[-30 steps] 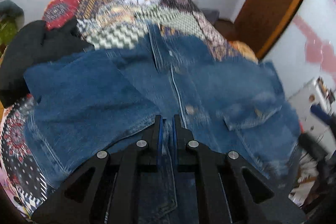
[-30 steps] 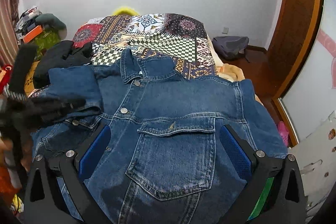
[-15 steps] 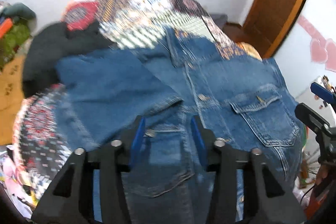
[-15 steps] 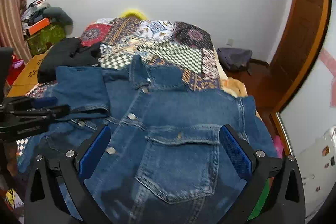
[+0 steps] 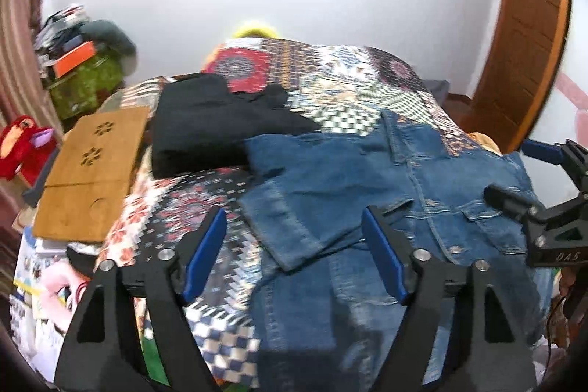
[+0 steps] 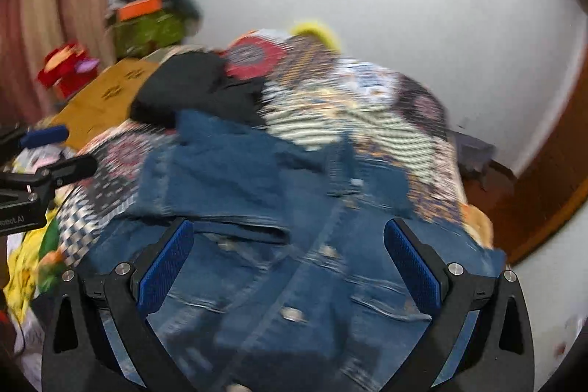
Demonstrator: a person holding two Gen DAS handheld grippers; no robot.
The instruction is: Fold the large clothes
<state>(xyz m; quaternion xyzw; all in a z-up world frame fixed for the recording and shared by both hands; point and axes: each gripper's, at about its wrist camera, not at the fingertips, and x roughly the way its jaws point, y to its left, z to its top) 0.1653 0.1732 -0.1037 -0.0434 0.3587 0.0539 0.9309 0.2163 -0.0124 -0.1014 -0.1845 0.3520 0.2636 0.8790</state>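
A blue denim jacket (image 5: 422, 186) lies front up on the patchwork bedspread (image 5: 176, 219), its left sleeve (image 5: 294, 193) folded across its chest. My left gripper (image 5: 294, 245) hovers above the sleeve's cuff with its jaws opening and nothing pressed between the blue pads. In the right wrist view, blurred, the jacket (image 6: 312, 245) fills the foreground. My right gripper (image 6: 290, 263) stands open over its buttoned front and holds nothing. The right gripper (image 5: 529, 179) also shows at the left view's right edge, and the left gripper (image 6: 51, 153) at the right view's left edge.
A folded black garment (image 5: 205, 131) lies on the bed beyond the jacket. A wooden board (image 5: 92, 171) sits at the bed's left side, with a red plush toy (image 5: 22, 142) and piled boxes (image 5: 81, 72) behind. A wooden door (image 5: 525, 43) is at the right.
My left gripper was shut on the denim sleeve, let it go, opened wide and drew back to the left and up. The right gripper stayed open and swung left, rolling.
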